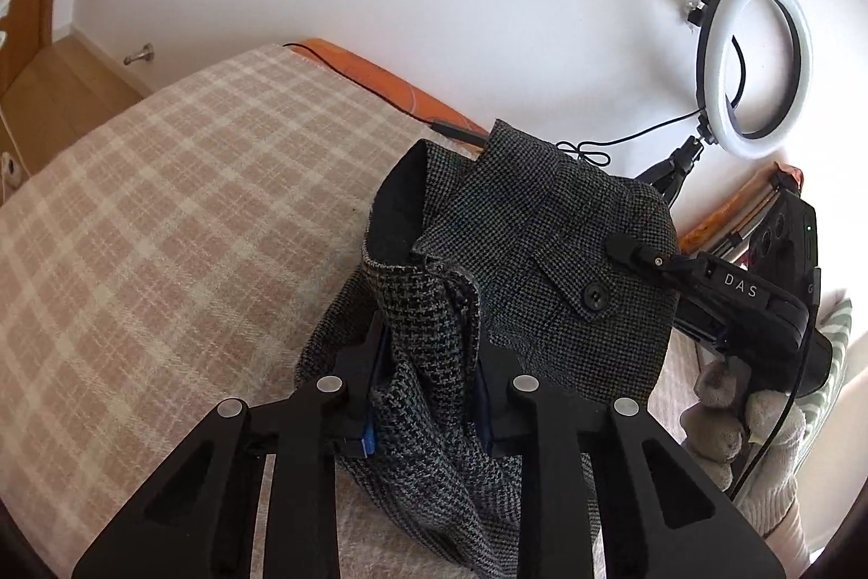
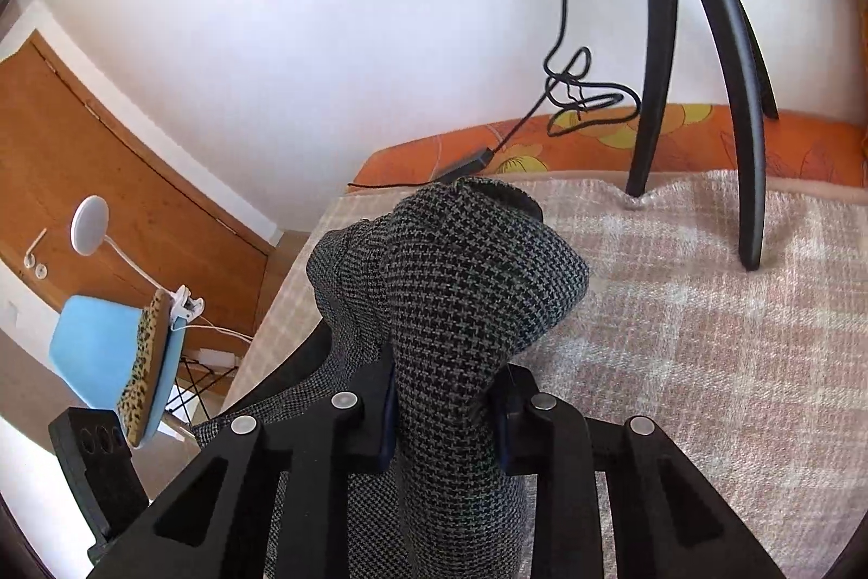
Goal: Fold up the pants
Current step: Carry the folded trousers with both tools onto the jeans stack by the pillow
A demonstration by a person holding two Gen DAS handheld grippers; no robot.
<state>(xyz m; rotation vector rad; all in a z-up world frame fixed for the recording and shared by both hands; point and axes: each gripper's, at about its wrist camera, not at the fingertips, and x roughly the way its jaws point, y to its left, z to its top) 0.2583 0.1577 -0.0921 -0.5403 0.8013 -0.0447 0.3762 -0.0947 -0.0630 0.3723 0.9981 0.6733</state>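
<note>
The pants point(image 1: 542, 253) are dark grey houndstooth with a buttoned pocket flap point(image 1: 594, 294). They are bunched and lifted above a pink plaid blanket point(image 1: 163, 226) on the bed. My left gripper point(image 1: 428, 383) is shut on a thick fold of the pants. My right gripper point(image 2: 442, 408) is shut on another fold of the pants point(image 2: 466, 286), which bulges up over its fingers. The right gripper point(image 1: 640, 256) also shows in the left wrist view, at the pants' right edge, held by a gloved hand.
A ring light point(image 1: 757, 63) on a black tripod point(image 2: 743, 118) stands on the blanket point(image 2: 705, 307) at the wall, with a black cable point(image 2: 575, 90). An orange floral pillow point(image 2: 597, 139) lies at the wall. A blue chair point(image 2: 108, 356) and a wooden door point(image 2: 108, 177) are at left.
</note>
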